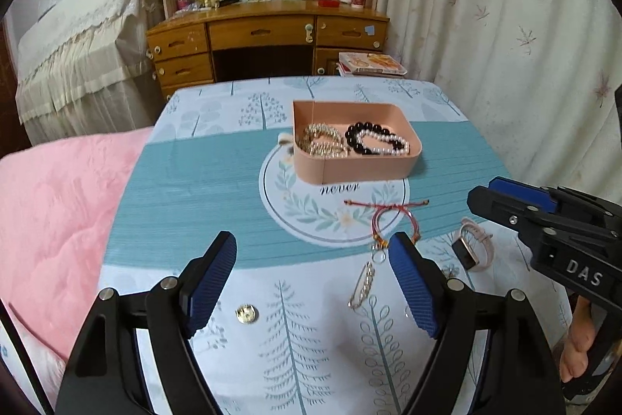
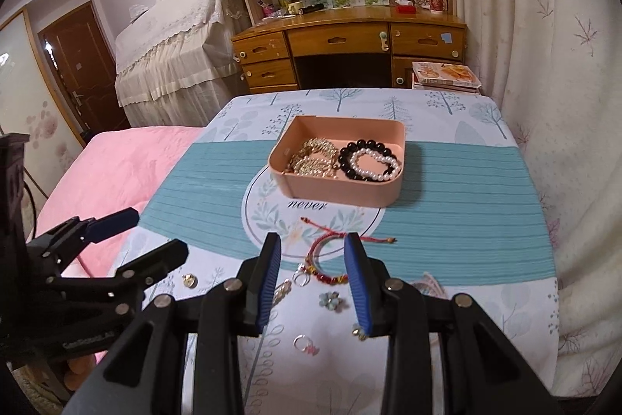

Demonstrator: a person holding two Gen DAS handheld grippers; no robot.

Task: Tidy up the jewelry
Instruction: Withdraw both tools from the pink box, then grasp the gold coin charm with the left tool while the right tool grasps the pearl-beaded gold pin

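A pink tray (image 1: 350, 174) (image 2: 338, 195) on the table holds gold chains (image 1: 322, 140) and black and pearl bracelets (image 1: 375, 140) (image 2: 369, 160). A red cord bracelet (image 1: 383, 216) (image 2: 330, 259) lies in front of it. My left gripper (image 1: 313, 251) is open and empty above the table, with a gold chain clasp (image 1: 363, 282) and a gold coin charm (image 1: 246, 314) near it. My right gripper (image 2: 313, 251) is open and empty above the red bracelet; it shows at the right in the left wrist view (image 1: 517, 209). A flower charm (image 2: 330, 298) and rings (image 2: 305, 345) lie between its fingers.
A pink-strapped watch (image 1: 472, 246) lies at the table's right. The table has a tree-print cloth (image 1: 295, 356) with a teal band. A pink blanket (image 1: 54, 220) lies to the left. A wooden desk (image 1: 268, 37) and a white curtain (image 1: 505, 26) stand behind.
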